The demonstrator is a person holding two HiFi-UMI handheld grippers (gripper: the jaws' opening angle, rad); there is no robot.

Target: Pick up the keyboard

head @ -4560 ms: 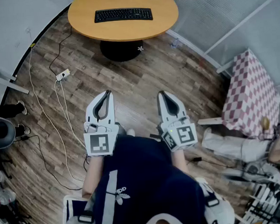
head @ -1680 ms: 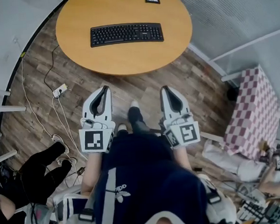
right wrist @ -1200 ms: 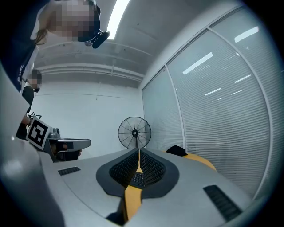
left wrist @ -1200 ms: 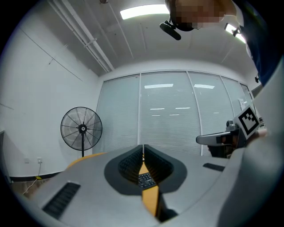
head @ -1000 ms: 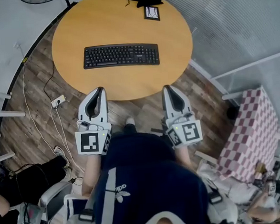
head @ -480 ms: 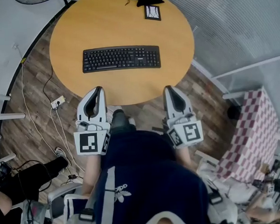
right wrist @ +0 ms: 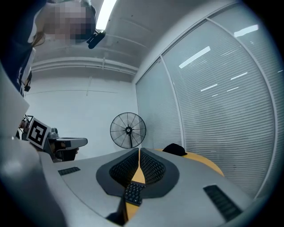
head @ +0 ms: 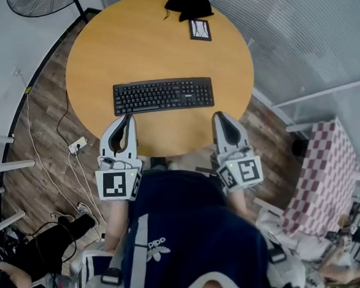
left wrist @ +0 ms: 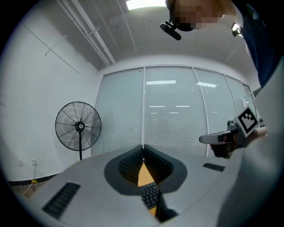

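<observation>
The keyboard (head: 163, 96) lies on the table (head: 130, 45), toward its six o'clock edge. Both tools have their jaws pressed together and hold nothing. The left gripper (head: 128, 117) is near the keyboard's seven o'clock corner, and the right gripper (head: 218, 115) near its five o'clock corner.

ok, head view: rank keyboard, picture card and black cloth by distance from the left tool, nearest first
1. keyboard, just ahead of the left tool, near edge of the table.
2. picture card, far right of the table.
3. black cloth, at the far edge, just beyond the card.
</observation>
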